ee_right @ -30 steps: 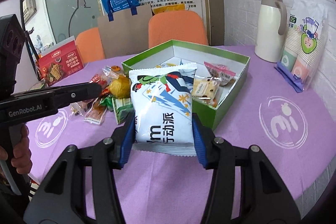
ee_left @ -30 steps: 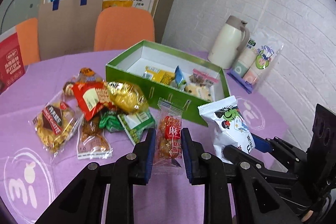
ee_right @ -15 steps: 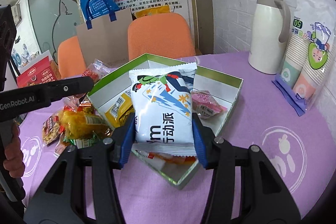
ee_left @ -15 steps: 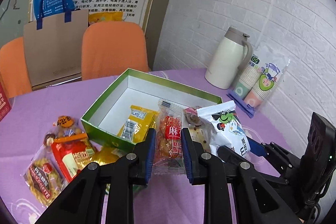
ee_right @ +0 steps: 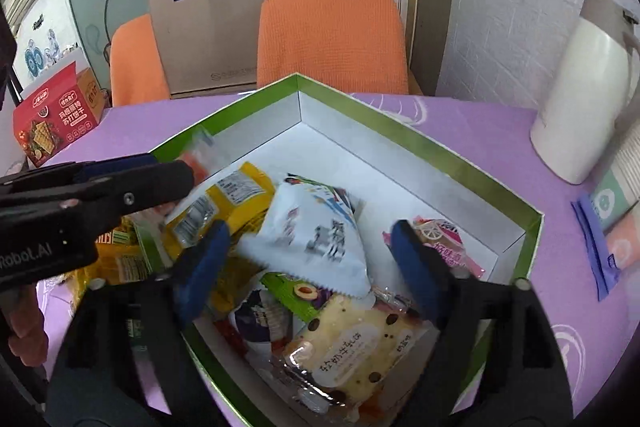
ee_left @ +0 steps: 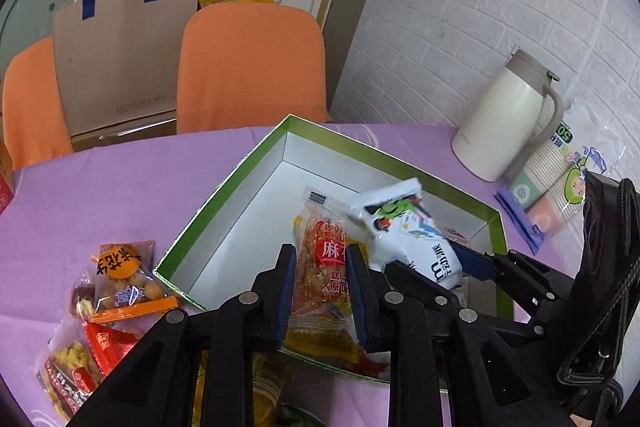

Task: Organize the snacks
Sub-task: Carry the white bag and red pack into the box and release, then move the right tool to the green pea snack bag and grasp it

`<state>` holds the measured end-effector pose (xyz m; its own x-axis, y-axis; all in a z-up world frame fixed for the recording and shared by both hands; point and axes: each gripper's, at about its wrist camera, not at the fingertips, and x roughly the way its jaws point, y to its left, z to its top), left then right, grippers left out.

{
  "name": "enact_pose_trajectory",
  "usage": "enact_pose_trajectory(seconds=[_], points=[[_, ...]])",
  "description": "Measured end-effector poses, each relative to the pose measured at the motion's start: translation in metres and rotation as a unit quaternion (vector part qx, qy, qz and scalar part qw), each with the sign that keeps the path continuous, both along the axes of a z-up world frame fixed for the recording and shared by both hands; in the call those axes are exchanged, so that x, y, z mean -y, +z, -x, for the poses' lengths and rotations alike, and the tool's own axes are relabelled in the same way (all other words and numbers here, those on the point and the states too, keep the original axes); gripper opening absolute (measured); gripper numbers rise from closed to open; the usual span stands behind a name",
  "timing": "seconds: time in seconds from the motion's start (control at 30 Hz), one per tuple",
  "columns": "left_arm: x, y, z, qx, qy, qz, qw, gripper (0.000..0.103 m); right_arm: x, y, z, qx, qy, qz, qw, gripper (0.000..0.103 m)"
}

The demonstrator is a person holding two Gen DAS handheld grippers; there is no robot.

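My left gripper is shut on an orange sesame snack packet and holds it over the green box. My right gripper is open over the same green box. The white-and-blue snack bag lies tilted between its fingers, loose on the snacks inside. In the left wrist view the white-and-blue snack bag shows beside the right gripper's fingers. The box also holds a yellow packet, a pink packet and a cake packet.
Several loose snack packets lie on the purple table left of the box. A white thermos jug and a sleeve of paper cups stand at the right. Orange chairs and a paper bag are behind. A red carton sits far left.
Both grippers moved forward over the green box. My right gripper opened and let go of the white-and-blue snack bag, which dropped into the box. My left gripper still holds its packet.
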<state>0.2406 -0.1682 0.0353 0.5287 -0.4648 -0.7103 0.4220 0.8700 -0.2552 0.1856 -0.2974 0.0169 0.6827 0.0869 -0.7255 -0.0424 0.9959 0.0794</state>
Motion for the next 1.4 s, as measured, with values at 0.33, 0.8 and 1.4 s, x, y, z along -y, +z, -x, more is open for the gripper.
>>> enact_pose_trajectory(seconds=[0.33, 0.8, 1.4], points=[[-0.032, 0.004, 0.010, 0.007, 0.050, 0.043, 0.9978, 0.090, 0.010, 0.016, 0.038, 0.017, -0.027, -0.046, 0.998, 0.096], [-0.073, 0.037, 0.092, 0.046, 0.054, 0.028, 0.9971, 0.090, -0.032, 0.045, 0.110, 0.068, -0.001, -0.058, 0.996, 0.100], [-0.165, -0.045, 0.171, -0.007, 0.087, 0.002, 0.9961, 0.090, -0.099, -0.029, 0.116, -0.017, 0.054, -0.103, 0.993, 0.098]])
